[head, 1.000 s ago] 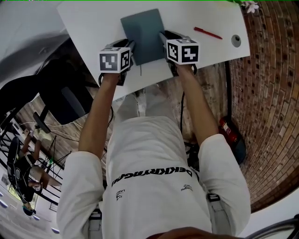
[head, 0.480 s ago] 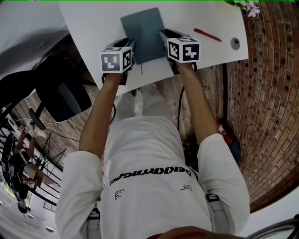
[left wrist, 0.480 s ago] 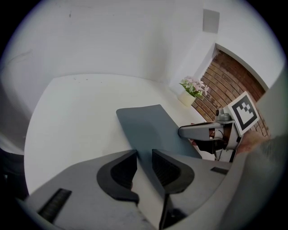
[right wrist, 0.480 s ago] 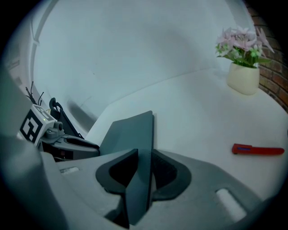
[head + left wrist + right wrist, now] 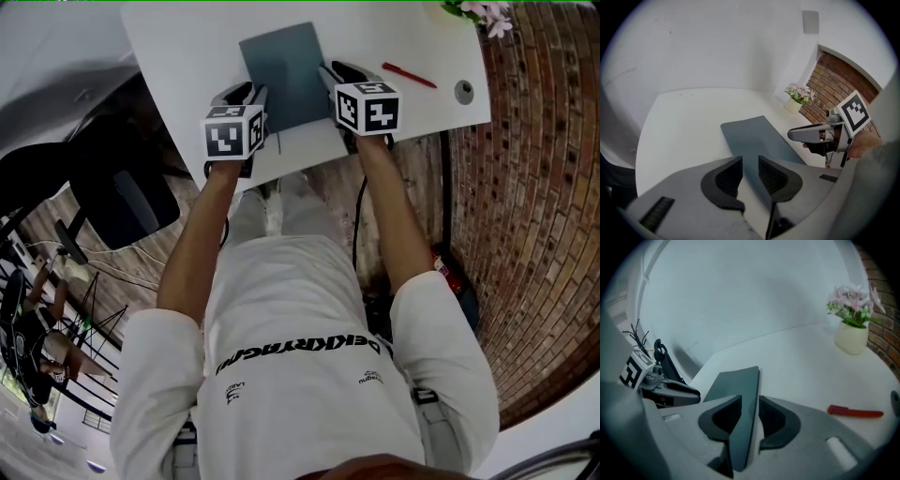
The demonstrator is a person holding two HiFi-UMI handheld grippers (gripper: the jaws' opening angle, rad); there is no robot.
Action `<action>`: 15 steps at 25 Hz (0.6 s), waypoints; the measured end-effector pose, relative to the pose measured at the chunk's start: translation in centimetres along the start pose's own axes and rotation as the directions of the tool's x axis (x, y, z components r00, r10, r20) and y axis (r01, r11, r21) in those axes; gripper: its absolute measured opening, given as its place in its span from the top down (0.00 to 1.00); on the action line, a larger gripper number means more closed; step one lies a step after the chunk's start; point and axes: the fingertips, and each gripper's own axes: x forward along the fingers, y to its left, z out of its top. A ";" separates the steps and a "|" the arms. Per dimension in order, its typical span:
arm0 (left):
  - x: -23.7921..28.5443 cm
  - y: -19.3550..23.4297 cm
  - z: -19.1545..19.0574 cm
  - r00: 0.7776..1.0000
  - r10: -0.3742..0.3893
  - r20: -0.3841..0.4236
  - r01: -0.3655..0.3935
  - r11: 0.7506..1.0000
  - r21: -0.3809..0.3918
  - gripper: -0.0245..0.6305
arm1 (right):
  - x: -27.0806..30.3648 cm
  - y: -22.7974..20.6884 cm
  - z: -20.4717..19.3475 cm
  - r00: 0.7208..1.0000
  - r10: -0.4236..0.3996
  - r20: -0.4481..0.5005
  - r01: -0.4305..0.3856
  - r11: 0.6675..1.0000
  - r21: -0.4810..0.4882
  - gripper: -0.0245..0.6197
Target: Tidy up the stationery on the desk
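A dark grey-blue notebook (image 5: 281, 70) lies on the white desk (image 5: 187, 47) near its front edge. My left gripper (image 5: 248, 91) is at the notebook's left edge. In the left gripper view its jaws (image 5: 750, 161) stand close together with the notebook's (image 5: 754, 136) edge filling the gap. My right gripper (image 5: 333, 67) is at the right edge. Its jaws (image 5: 750, 401) have just been opening, and the notebook's (image 5: 733, 380) edge stands loosely between them. A red pen (image 5: 408, 75) lies on the desk to the right.
A small potted flower (image 5: 853, 315) stands at the desk's far right corner, and a round cable hole (image 5: 464, 91) sits near the pen. A brick wall (image 5: 534, 187) runs along the right, and a black chair (image 5: 122, 187) stands to the left of the desk.
Both grippers stay at the notebook's two sides, and the head view has shifted a little. The notebook and the pen keep their places on the desk.
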 end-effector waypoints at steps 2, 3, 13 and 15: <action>-1.1 -0.7 0.6 0.999 0.006 0.051 -0.008 0.999 0.033 0.81 | -1.2 -0.2 0.8 0.999 -0.019 0.030 0.021 0.999 -0.043 0.79; -1.6 -1.3 1.0 0.997 0.002 0.083 -0.006 0.998 0.055 0.81 | -2.0 -0.6 1.0 0.999 -0.032 0.040 0.035 0.998 -0.060 0.78; -7.0 -4.1 3.6 0.941 0.034 0.335 -0.058 0.996 0.064 0.95 | -6.4 -3.9 2.5 0.989 -0.094 0.115 0.110 0.984 -0.142 0.76; -8.1 -4.8 4.2 0.924 0.035 0.381 -0.067 0.995 0.072 0.96 | -7.2 -5.2 2.5 0.985 -0.123 0.118 0.145 0.970 -0.196 0.76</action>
